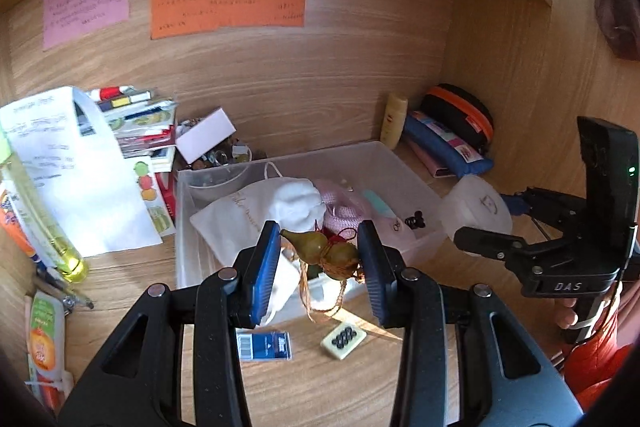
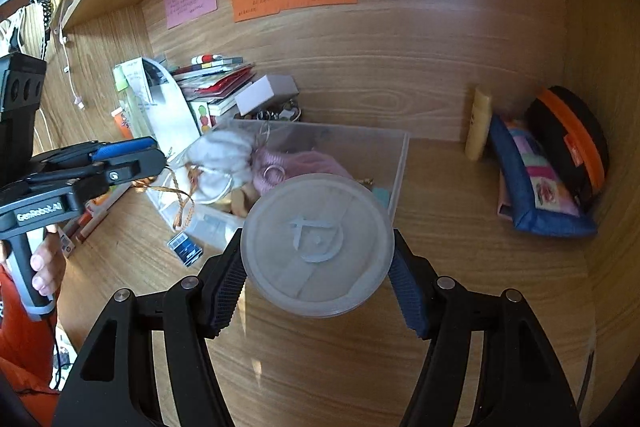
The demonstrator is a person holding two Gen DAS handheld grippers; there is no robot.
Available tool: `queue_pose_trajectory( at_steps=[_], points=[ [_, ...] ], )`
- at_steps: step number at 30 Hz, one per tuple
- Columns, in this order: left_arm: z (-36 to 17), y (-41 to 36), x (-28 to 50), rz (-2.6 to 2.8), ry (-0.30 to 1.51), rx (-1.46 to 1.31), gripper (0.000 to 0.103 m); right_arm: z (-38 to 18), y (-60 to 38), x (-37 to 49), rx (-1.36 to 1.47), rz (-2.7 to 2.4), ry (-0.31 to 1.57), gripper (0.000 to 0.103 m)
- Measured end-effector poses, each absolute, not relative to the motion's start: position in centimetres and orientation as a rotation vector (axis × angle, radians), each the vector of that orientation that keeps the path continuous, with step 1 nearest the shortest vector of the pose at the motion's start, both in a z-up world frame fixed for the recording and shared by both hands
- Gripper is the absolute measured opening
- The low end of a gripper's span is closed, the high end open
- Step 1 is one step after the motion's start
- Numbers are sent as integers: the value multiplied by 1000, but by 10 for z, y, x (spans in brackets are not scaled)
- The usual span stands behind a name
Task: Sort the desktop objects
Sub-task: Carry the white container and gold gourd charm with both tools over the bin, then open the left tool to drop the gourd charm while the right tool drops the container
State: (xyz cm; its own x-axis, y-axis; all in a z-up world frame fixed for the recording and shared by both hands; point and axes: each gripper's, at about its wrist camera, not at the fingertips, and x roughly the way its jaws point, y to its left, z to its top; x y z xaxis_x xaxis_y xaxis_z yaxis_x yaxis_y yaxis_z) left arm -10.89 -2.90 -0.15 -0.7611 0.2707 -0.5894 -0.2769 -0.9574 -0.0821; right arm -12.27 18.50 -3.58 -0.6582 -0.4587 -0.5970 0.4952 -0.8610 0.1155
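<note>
My left gripper (image 1: 318,259) is shut on a small olive-brown gourd charm (image 1: 324,250) with red and tan cords, held over the front edge of a clear plastic bin (image 1: 404,163). The bin holds a white cloth pouch (image 1: 236,219), white and pink knitted items (image 1: 340,207) and small bits. My right gripper (image 2: 318,287) is shut on a round frosted plastic container (image 2: 318,243), held above the desk just right of the bin (image 2: 400,163). That container also shows in the left wrist view (image 1: 476,213). The left gripper shows in the right wrist view (image 2: 120,157).
On the desk in front of the bin lie a blue card (image 1: 264,345) and a mahjong tile (image 1: 343,339). Books, papers and a white box (image 1: 206,135) are stacked at back left. A yellow tube (image 1: 394,121), a blue pouch (image 1: 448,143) and a black-orange case (image 1: 460,111) sit at back right. Bottles and pens lie far left.
</note>
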Motion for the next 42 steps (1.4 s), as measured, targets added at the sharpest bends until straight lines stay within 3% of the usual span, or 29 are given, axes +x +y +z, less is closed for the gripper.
queue_pose_trajectory(
  at_steps=[17, 23, 34, 42],
  points=[
    [-33, -41, -164, 2689, 63, -1039, 39, -26, 171, -167, 904, -2478, 101, 63],
    [-46, -58, -174, 2679, -2, -1070, 39, -41, 154, -181, 964, -2447, 113, 63],
    [-52, -47, -169, 2648, 61, -1088, 40, -59, 143, -189, 1012, -2430, 179, 63],
    [-54, -46, -169, 2626, 28, -1106, 49, -62, 137, -186, 997, -2465, 252, 64]
  ],
)
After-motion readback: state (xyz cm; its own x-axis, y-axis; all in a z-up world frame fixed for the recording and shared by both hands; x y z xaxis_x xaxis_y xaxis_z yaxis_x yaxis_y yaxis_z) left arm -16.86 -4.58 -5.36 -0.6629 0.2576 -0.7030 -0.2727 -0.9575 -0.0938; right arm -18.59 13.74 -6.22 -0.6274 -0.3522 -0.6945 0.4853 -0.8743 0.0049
